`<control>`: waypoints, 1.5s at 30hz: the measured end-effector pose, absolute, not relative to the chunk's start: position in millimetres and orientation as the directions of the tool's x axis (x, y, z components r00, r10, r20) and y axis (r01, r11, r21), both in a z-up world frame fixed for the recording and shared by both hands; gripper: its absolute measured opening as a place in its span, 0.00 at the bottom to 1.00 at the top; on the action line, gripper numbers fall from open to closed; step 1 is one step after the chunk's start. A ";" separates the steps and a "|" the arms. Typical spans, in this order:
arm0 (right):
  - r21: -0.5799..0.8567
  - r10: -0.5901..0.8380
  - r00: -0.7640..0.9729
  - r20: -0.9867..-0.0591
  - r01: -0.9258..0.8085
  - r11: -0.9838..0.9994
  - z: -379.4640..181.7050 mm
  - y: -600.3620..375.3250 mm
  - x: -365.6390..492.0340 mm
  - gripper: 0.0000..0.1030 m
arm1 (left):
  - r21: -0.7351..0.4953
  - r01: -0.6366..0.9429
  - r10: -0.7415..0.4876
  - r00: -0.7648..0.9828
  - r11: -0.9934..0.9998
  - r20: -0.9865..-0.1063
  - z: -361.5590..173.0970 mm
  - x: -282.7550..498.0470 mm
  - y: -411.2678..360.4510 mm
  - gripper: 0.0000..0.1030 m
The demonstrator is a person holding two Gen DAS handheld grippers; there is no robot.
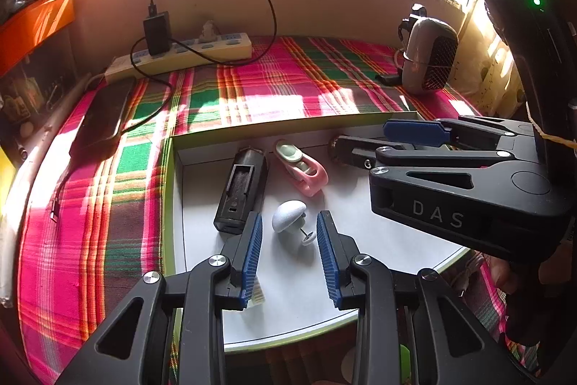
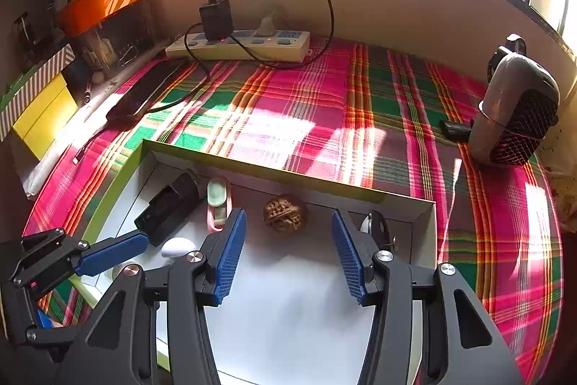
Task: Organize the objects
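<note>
A shallow white box with a green rim lies on the plaid cloth. In it lie a black charger case, a pink and green clip, a white mushroom-shaped pin and a brown walnut. My left gripper is open, its fingers either side of the white pin. My right gripper is open, just short of the walnut; it also shows in the left wrist view. A small metal piece lies by the right finger.
A power strip with a black adapter and cable lies at the back wall. A dark phone lies at the left. A small grey heater stands at the right. An orange box sits on the left shelf.
</note>
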State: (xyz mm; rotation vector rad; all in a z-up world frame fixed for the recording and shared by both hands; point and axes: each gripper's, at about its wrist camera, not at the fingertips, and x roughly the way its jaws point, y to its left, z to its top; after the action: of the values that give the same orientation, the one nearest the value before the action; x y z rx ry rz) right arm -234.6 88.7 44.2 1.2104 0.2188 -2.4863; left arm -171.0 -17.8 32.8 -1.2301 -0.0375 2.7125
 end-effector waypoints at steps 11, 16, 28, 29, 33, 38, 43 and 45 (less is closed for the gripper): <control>0.057 -0.272 -0.627 -0.730 0.340 -0.939 68.8 110.4 -185.9 0.49 | -0.083 -0.144 0.160 -0.694 -0.986 -0.702 52.3 -127.4 -18.4 0.29; 0.058 -0.256 -0.657 -0.709 0.307 -0.950 71.9 123.1 -155.8 0.49 | -0.072 -0.146 0.155 -0.701 -0.987 -0.696 53.6 -103.2 -17.7 0.29; 0.075 -0.220 -0.687 -0.693 0.234 -0.969 57.3 156.1 -94.1 0.49 | -0.116 -0.141 0.182 -0.716 -0.983 -0.674 48.0 -56.8 -29.4 0.29; 0.083 -0.219 -0.686 -0.694 0.226 -0.971 55.3 160.4 -90.6 0.49 | -0.126 -0.134 0.183 -0.716 -0.983 -0.674 46.8 -53.9 -32.5 0.30; 0.104 -0.207 -0.682 -0.702 0.190 -0.976 45.3 175.8 -78.7 0.49 | -0.148 -0.118 0.188 -0.706 -0.982 -0.683 37.6 -44.0 -39.5 0.33; 0.093 -0.180 -0.673 -0.717 0.163 -0.982 32.5 186.4 -68.5 0.49 | -0.190 -0.141 0.235 -0.681 -0.971 -0.694 25.5 -35.7 -41.5 0.33; 0.094 -0.177 -0.659 -0.731 0.159 -0.983 24.6 190.3 -62.1 0.49 | -0.229 -0.137 0.262 -0.655 -0.964 -0.708 17.4 -33.9 -41.3 0.33; 0.094 -0.184 -0.654 -0.734 0.172 -0.981 22.5 189.0 -60.0 0.49 | -0.245 -0.131 0.270 -0.645 -0.961 -0.715 15.3 -35.1 -39.8 0.33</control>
State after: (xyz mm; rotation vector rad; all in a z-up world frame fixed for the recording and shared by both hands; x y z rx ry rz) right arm -60.0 189.0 22.5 1.1972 -0.0235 -2.6911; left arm -35.1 -39.8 15.3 -1.1943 -0.2517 2.6513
